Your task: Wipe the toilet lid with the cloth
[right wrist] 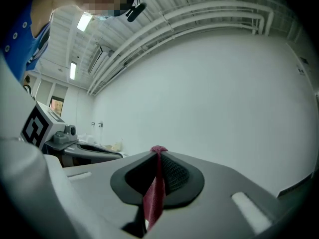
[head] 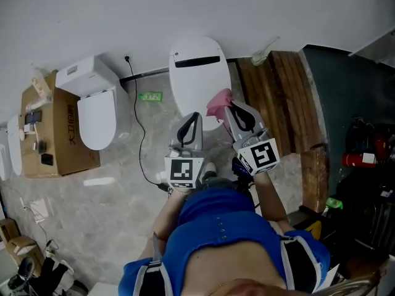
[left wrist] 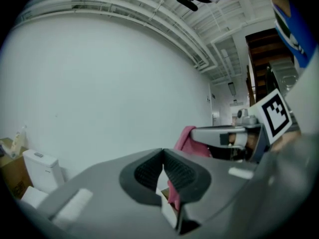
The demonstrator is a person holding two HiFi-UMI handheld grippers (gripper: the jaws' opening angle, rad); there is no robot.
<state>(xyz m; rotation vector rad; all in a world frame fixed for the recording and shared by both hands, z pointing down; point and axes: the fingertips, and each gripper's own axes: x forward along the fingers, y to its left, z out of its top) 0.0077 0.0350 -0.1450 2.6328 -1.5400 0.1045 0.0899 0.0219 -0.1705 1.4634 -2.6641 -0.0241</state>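
Pinching pink cloth (right wrist: 153,199) in right tongs (right wrist: 158,152), left tongs (left wrist: 162,152) seemingly closed

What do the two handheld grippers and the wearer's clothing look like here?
The left gripper and right gripper both have light grey bodies and tapered fingers lined with black ribbed pads. Each carries a white cube printed with black square markers. No cables show on them. The person wears a blue buttoned top and dark straps edged in white.
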